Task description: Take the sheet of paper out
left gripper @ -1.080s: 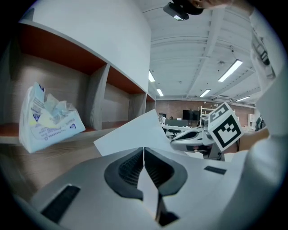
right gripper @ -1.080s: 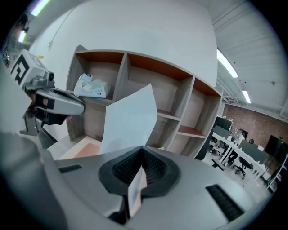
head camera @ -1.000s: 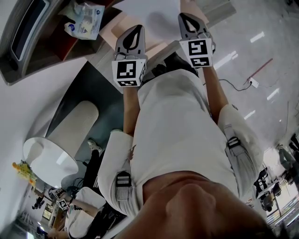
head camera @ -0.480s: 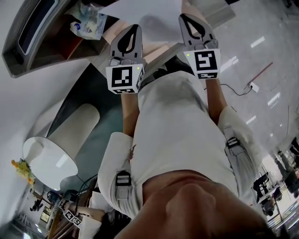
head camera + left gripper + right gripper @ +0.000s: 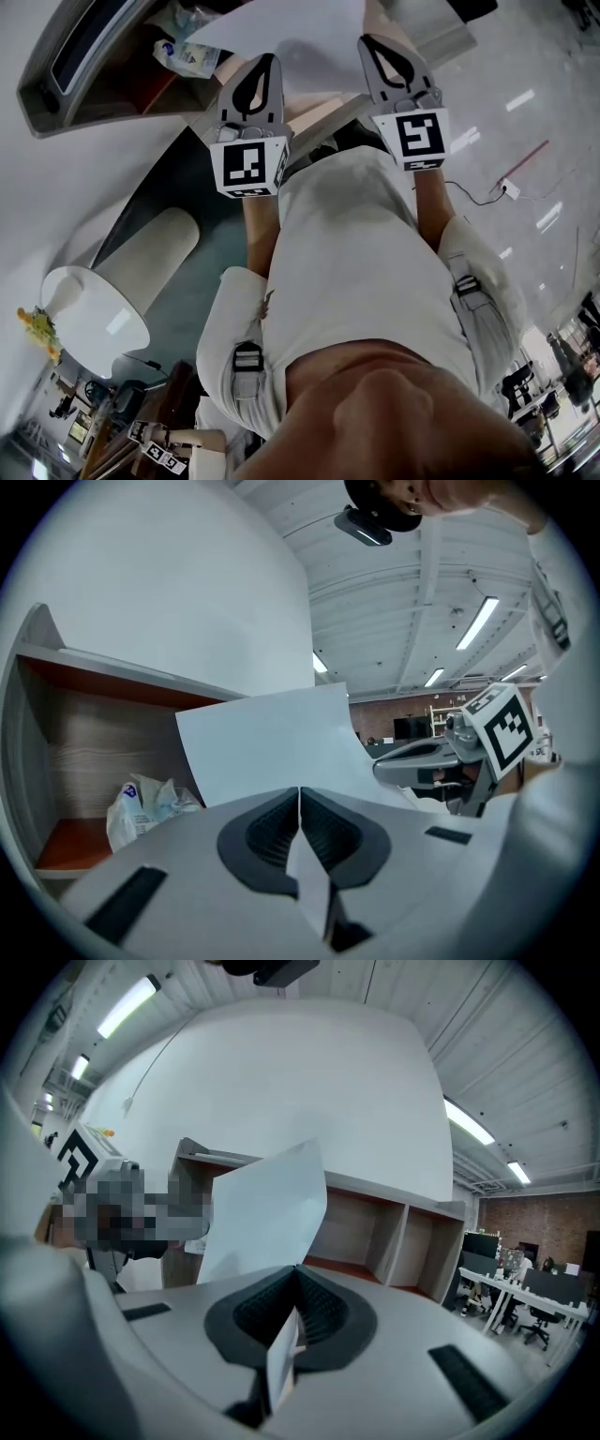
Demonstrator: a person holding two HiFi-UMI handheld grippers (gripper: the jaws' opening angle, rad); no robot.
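A white sheet of paper [image 5: 281, 28] is held in the air in front of a wooden shelf unit [image 5: 112, 56], pinched by both grippers at its near edge. My left gripper [image 5: 265, 60] is shut on the sheet's left part, and the paper edge runs between its black pads [image 5: 323, 832]. My right gripper [image 5: 371, 41] is shut on the right part. In the left gripper view the sheet [image 5: 272, 742] stands up past the left gripper [image 5: 299, 794]. In the right gripper view the sheet [image 5: 267, 1208] rises above the right gripper [image 5: 297, 1269].
A crumpled plastic bag [image 5: 141, 808] lies in the left shelf compartment [image 5: 75, 761]. More open compartments [image 5: 375, 1232] run to the right. A white curved wall [image 5: 56, 187] is on the left. Office desks and chairs [image 5: 525, 1297] stand far off.
Both grippers have risen together with the sheet pinched between them. More of the sheet now shows above the shelf edge in the head view.
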